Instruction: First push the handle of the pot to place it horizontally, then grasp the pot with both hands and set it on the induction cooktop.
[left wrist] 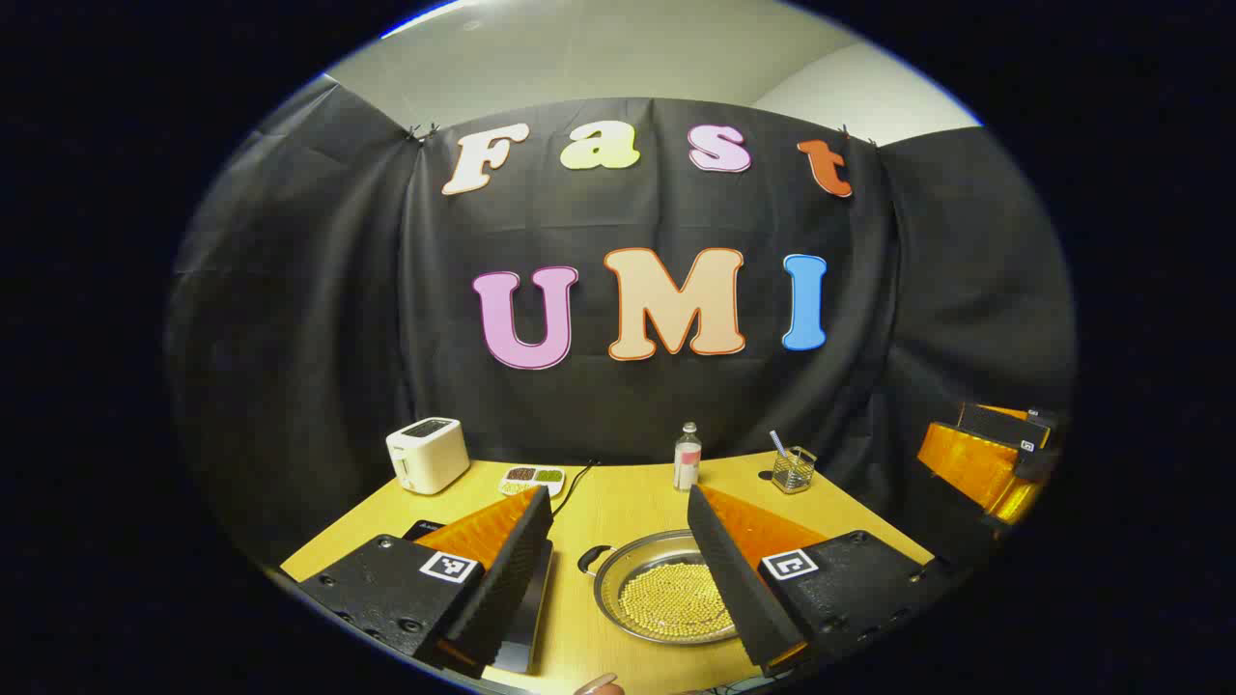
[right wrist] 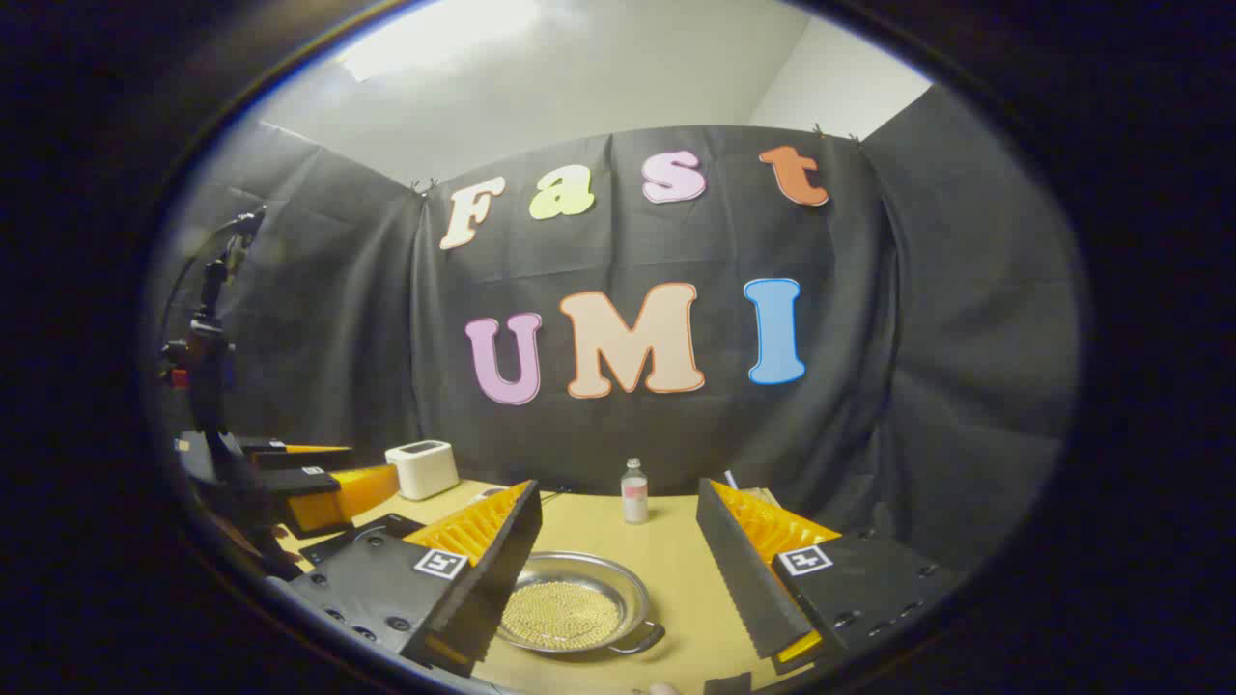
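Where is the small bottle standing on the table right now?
In the left gripper view the bottle stands upright at the table's far edge, beyond the pot, left of the wire holder.

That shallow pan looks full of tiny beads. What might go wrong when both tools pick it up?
1. The pot is shallow and holds loose yellow beads; a tilt during the lift would likely spill them.
2. Its side handles are small loops, so the open left gripper or right gripper could slip off.
3. The bottle stands close behind and might get knocked.
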{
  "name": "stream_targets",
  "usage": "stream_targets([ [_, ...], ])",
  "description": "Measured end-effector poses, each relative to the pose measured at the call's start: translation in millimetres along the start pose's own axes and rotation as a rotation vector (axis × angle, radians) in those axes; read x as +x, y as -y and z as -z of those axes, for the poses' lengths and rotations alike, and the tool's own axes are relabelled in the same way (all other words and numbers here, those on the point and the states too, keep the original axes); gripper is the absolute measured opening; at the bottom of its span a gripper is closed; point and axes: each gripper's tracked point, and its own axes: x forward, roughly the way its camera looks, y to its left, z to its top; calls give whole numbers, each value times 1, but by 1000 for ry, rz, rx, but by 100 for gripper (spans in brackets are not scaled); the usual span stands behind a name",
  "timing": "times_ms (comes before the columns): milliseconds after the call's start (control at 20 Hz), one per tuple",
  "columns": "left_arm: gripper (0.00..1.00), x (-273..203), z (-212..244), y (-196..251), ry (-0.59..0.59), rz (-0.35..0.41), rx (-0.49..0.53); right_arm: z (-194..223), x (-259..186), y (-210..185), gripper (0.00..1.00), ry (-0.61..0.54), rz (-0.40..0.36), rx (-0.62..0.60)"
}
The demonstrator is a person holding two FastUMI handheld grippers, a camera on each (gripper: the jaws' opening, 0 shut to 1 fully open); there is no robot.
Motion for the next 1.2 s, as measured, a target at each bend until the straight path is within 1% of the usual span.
stream_targets([
  [50,91,-2,-1,2,5,5,-15,2,-1,0,100,-6,-5,-8],
  [100,92,-4,-4,2,7,5,-25,1,-2,1,96,-5,-7,-13],
  [200,92,-9,-6,-5,18,-10,-27,4,-3,-3,96,-11,-19,-16],
  [350,93,-11,-4,-5,12,-14,-10,10,-4,-1,96,-30,-14,-34],
  [800,92,-8,-2,-2,2,7,-4,16,-2,-9,96,-54,-18,-26],
  [1200,92,0,4,-1,-16,20,-20,23,4,-4,96,-70,-2,-32],
])
